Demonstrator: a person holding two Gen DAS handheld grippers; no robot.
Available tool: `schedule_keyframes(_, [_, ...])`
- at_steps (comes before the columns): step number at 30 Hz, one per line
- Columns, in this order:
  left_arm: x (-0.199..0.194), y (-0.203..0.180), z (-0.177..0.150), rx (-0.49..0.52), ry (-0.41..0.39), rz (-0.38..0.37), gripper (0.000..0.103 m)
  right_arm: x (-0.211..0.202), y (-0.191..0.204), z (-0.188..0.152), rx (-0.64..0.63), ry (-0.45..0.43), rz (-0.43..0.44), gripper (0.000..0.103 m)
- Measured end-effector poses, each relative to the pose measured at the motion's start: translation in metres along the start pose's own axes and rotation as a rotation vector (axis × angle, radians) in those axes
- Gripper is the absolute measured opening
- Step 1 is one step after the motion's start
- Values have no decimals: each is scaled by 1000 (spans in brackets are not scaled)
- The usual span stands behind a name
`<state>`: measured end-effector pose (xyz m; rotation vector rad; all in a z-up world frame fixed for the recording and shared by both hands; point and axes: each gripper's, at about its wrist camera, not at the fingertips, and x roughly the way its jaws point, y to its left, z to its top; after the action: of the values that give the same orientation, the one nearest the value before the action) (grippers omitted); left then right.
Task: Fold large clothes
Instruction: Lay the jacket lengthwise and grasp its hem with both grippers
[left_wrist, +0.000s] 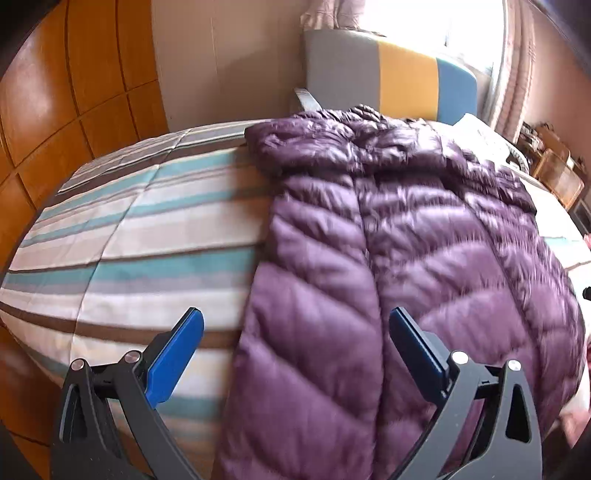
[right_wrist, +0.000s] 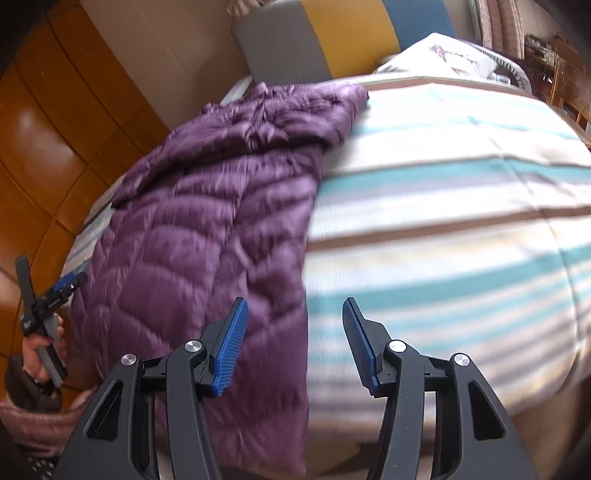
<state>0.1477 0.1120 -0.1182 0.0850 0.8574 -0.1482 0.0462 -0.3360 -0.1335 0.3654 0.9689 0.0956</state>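
While both jaws gape wide and hold nothing, the left gripper hovers over one purple down jacket lying on the striped bedspread; only the right gripper's view shows the person's left hand.

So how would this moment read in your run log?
purple jacket: flat on striped bed | left gripper: open | right gripper: open

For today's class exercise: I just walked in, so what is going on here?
A person holds a gripper in each hand over a purple puffer jacket lying lengthwise on a striped bedspread. The left gripper and the right gripper are both open and hold nothing; neither grips the jacket.
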Motion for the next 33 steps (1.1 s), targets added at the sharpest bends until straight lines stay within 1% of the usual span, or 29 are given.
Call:
schedule_keyframes(2, [-1,4,-9,-11,7,3,100,3,2,-11,4,15,7,53])
schedule_keyframes(5, [-4,12,-24,-56,26,-17,99,5,5,-24,8,26,18,53])
schedule_keyframes(7, [-5,16,-35,-79,38,-32,95,6,7,-31,17,34,32,53])
schedule_keyframes(8, [-6,18,-39,-89,42,-45,90,6,8,-34,19,38,37,53])
schedule_keyframes(11, [-10,21,-50,-122,43,-92,82,5,14,-41,2,43,44,53])
schedule_keyframes(16, [-16,14,-61,-75,51,-123,75,6,20,-52,-21,82,76,53])
schedule_keyframes(17, [-17,13,-63,-67,56,-129,73,6,21,-54,-25,92,89,51])
schedule_keyframes(19, [-20,11,-64,-67,63,-145,63,10,25,-58,-40,117,116,34])
schedule_keyframes(20, [-21,10,-63,-72,68,-161,50,12,27,-58,-51,121,118,30])
schedule_keyframes(21, [-23,9,-62,-75,71,-175,34,13,30,-58,-62,121,129,20])
schedule_keyframes(22, [-24,6,-60,-74,77,-197,26,11,33,-56,-64,110,161,13])
schedule_keyframes(23, [-25,3,-59,-71,82,-217,16,9,35,-54,-62,97,187,11])
schedule_keyframes(24, [-28,-2,-58,-57,76,-226,12,6,36,-52,-57,78,215,10])
schedule_keyframes(25, [-31,-5,-57,-41,65,-231,12,2,36,-49,-51,52,247,8])
schedule_keyframes(28, [-46,-14,-56,0,-10,-272,10,-6,35,-41,-44,6,304,6])
schedule_keyframes(30, [-54,-14,-55,0,-49,-293,9,-13,34,-38,-43,-30,335,6])
schedule_keyframes(33, [-64,-11,-50,-26,-102,-319,7,-24,33,-34,-51,-76,354,5])
